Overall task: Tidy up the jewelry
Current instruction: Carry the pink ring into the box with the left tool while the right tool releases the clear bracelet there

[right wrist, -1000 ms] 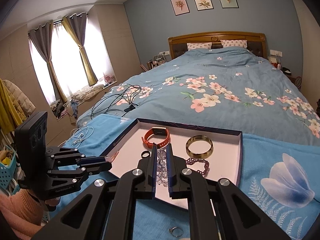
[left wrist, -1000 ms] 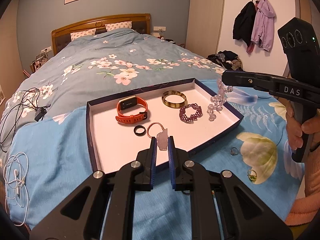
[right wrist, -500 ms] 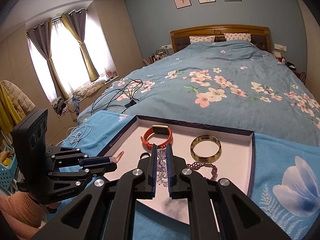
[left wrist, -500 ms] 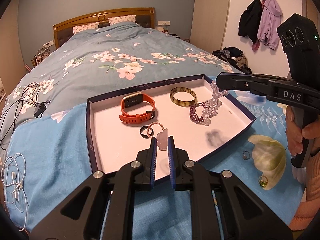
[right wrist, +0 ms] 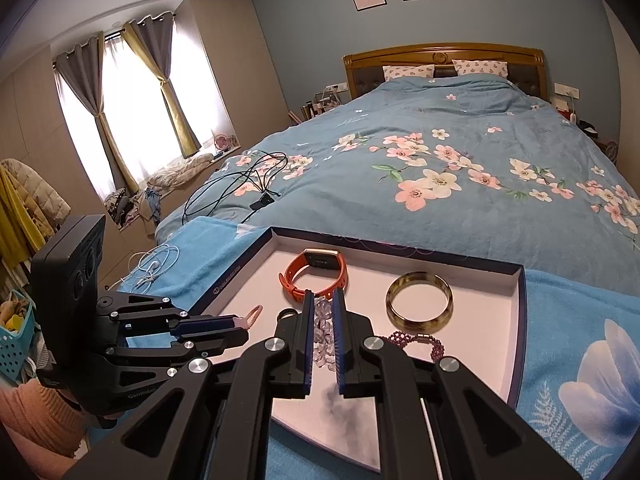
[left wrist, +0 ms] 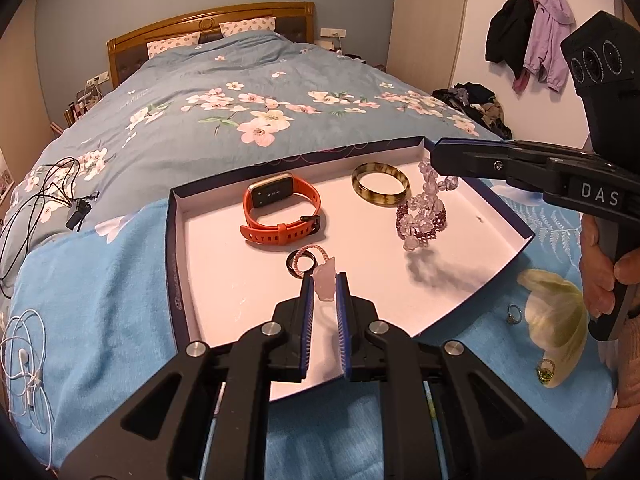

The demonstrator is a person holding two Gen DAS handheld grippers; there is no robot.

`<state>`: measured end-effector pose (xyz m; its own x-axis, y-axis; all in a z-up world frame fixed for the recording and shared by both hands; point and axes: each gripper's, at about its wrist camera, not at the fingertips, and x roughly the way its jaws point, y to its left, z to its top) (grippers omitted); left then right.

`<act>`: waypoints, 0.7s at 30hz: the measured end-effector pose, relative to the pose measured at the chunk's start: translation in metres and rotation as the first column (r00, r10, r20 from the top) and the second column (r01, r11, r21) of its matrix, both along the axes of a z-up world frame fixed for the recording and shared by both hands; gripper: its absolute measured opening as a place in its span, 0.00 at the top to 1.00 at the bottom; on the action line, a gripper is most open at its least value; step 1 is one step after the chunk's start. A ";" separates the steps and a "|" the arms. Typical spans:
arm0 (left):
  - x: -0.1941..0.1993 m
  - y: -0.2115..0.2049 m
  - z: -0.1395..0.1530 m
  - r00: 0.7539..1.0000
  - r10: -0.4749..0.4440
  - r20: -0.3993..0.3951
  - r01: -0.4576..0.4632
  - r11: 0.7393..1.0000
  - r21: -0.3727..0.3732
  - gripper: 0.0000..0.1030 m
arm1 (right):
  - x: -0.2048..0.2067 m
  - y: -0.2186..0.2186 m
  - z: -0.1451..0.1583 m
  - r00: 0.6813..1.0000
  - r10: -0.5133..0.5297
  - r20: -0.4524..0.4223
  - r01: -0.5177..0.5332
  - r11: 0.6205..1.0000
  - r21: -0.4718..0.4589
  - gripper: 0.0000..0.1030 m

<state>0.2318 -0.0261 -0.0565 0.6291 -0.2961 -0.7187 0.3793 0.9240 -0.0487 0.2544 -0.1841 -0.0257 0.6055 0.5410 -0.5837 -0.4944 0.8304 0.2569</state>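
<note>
A shallow white tray [left wrist: 224,272] with a dark rim lies on the bed, also in the right wrist view [right wrist: 476,312]. In it are an orange smartwatch [left wrist: 280,210], an amber bangle [left wrist: 380,189], a purple beaded bracelet [left wrist: 436,228] and a black ring [left wrist: 301,263]. My left gripper [left wrist: 325,284] is shut on a pink pendant [left wrist: 325,282] with a pink beaded loop [left wrist: 316,251], over the tray's near part. My right gripper [right wrist: 322,312] is shut on a clear crystal bead bracelet [left wrist: 424,210], which hangs above the tray's right part.
Two rings [left wrist: 514,314] [left wrist: 545,370] lie on the blue blanket right of the tray. Black cables [left wrist: 44,196] and white earphones [left wrist: 24,360] lie on the bed at the left. The wooden headboard [left wrist: 208,20] is far behind.
My right gripper has carried the crystal bracelet leftward from the tray's right edge to over the tray. My left gripper still holds the pink pendant and has moved slightly further over the tray.
</note>
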 end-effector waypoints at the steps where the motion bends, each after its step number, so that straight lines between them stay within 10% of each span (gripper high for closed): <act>1: 0.001 0.000 -0.001 1.000 0.000 -0.001 0.000 1.000 0.000 0.89 | 0.002 0.000 -0.001 1.000 0.000 0.001 0.000 1.000 -0.003 0.93; 21: 0.032 -0.006 -0.026 0.996 0.017 -0.085 -0.015 1.000 0.028 0.89 | 0.018 -0.013 -0.023 0.997 -0.051 -0.057 0.049 0.998 -0.041 0.93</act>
<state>0.2636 -0.0318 -0.0826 0.5694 -0.2661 -0.7778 0.3598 0.9314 -0.0553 0.2723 -0.1975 -0.0491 0.5961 0.4863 -0.6389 -0.4371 0.8640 0.2499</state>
